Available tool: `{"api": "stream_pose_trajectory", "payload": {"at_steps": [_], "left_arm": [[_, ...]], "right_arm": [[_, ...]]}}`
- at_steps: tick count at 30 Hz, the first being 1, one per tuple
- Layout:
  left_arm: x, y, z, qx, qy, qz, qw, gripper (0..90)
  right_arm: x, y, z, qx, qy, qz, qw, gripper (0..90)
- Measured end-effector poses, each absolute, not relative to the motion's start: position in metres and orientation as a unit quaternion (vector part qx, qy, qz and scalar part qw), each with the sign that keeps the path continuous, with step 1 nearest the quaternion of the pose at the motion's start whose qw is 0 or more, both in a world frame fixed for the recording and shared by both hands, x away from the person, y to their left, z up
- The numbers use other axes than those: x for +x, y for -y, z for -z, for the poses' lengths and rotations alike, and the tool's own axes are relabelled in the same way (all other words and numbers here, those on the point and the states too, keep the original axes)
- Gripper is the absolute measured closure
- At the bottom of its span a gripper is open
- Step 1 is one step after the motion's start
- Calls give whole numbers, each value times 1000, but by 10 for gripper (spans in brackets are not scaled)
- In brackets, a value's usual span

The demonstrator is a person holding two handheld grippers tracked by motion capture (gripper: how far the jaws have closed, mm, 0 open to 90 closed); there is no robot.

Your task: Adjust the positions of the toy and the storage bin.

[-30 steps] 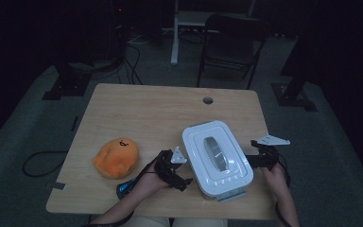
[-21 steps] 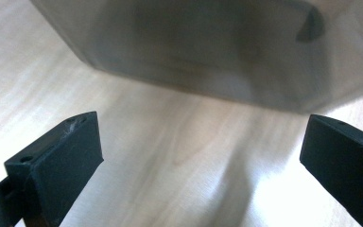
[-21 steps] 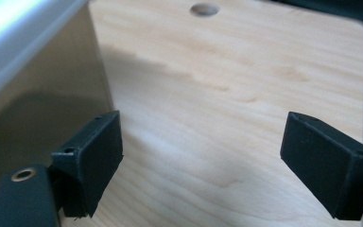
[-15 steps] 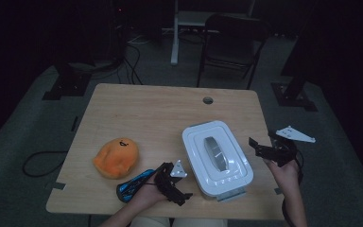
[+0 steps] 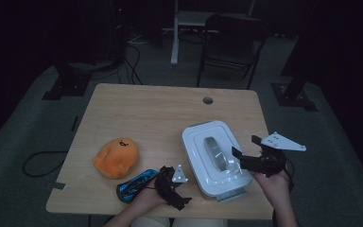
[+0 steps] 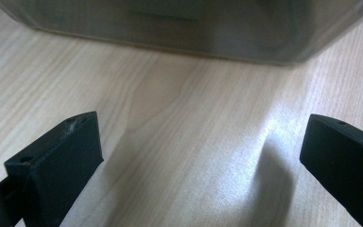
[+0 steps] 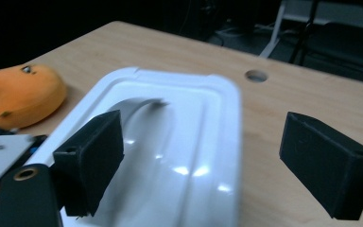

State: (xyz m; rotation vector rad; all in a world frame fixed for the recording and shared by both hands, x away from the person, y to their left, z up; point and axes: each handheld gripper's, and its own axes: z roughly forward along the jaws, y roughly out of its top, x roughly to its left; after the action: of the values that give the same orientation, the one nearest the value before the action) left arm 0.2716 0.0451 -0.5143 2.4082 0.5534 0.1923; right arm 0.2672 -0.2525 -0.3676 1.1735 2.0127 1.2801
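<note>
A white lidded container [image 5: 215, 158] with a grey handle on its lid stands at the front right of the wooden table [image 5: 160, 113]. My left gripper [image 5: 178, 188] hovers low by the container's left front side. It is open, with bare wood between its jaws [image 6: 203, 137] and the container wall [image 6: 179, 28] just ahead. My right gripper [image 5: 244, 144] is at the container's right edge, open and empty. In the right gripper view it [image 7: 198, 142] looks across the white lid [image 7: 170, 156]: one jaw is over the lid, the other over the wood beside it.
An orange plush toy [image 5: 116, 157] lies at the front left, also in the right gripper view [image 7: 19, 94]. A blue object [image 5: 134, 184] rests beside it, close to my left hand. A cable hole [image 5: 208, 100] is near the far edge. A chair [image 5: 231, 33] stands beyond the table.
My left gripper has drawn back from the container's left side toward the table's front edge. The right gripper shifted slightly at the container's right edge. The container stayed put.
</note>
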Motion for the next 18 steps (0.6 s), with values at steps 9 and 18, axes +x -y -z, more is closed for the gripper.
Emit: {"api": "stream_pose_trajectory", "payload": {"at_steps": [9,18], "left_arm": [[268,-46,521,918,-207,-84,327,5],[269,-47,523,912,-209,-88,341,5]], "right_arm": [[264,229,380,419,-757,-452,214,166],[268,205,387,405,-780,-432,204,305]]}}
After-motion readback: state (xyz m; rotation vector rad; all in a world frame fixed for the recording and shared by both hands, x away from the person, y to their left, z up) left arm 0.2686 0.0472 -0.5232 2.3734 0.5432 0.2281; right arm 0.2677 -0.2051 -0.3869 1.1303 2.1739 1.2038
